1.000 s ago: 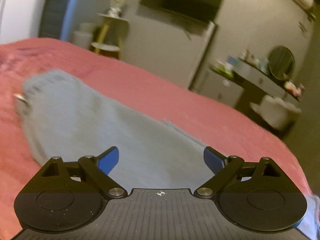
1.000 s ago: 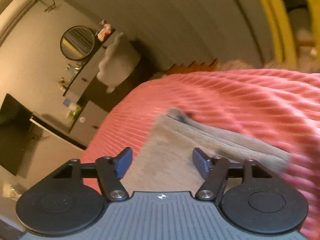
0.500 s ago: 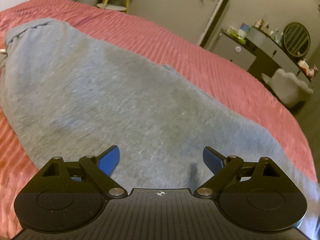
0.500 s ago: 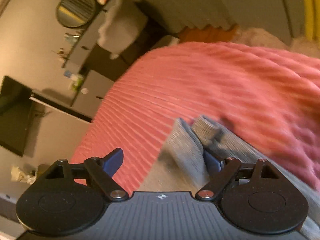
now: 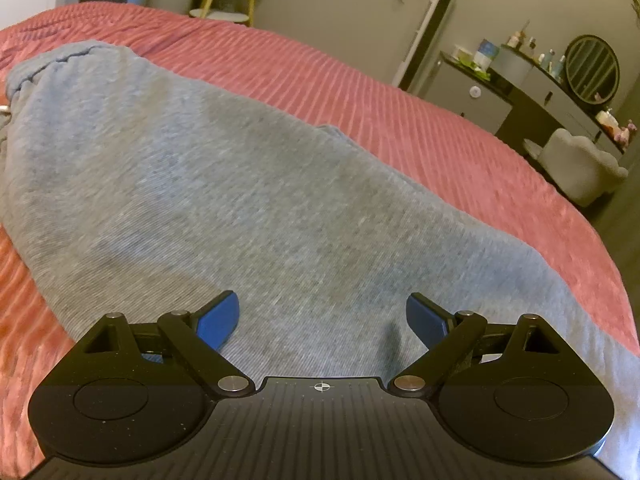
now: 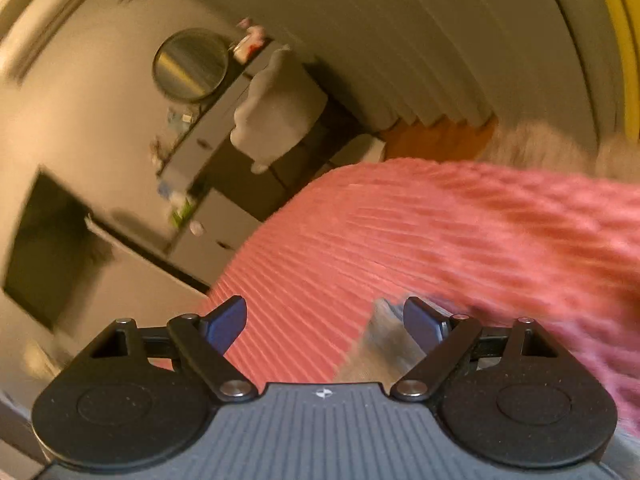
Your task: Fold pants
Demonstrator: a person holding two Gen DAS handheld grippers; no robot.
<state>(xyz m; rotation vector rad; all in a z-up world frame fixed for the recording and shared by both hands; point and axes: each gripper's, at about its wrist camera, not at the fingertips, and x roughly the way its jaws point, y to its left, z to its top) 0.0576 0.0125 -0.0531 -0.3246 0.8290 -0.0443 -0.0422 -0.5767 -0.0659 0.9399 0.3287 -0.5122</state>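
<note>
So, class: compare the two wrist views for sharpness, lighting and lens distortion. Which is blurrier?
Right wrist view is blurrier: motion smear across the pink bedspread and the round mirror, with a warm yellowish cast. Left wrist view is sharper: knit texture shows on the grey pants, only the edges are soft. Both show fisheye bending, and the light is dim.

Grey pants [image 5: 248,200]: soft knit cloth, matt, faintly heathered. Pink bedspread [image 5: 400,112]: ribbed cloth, matt. Left gripper [image 5: 322,316]: matt black plastic links, shiny metal pivot pins, smooth blue finger pads [image 5: 218,320]. Round mirror [image 5: 592,69], upper right of frame: glossy glass, dark rim.
</note>
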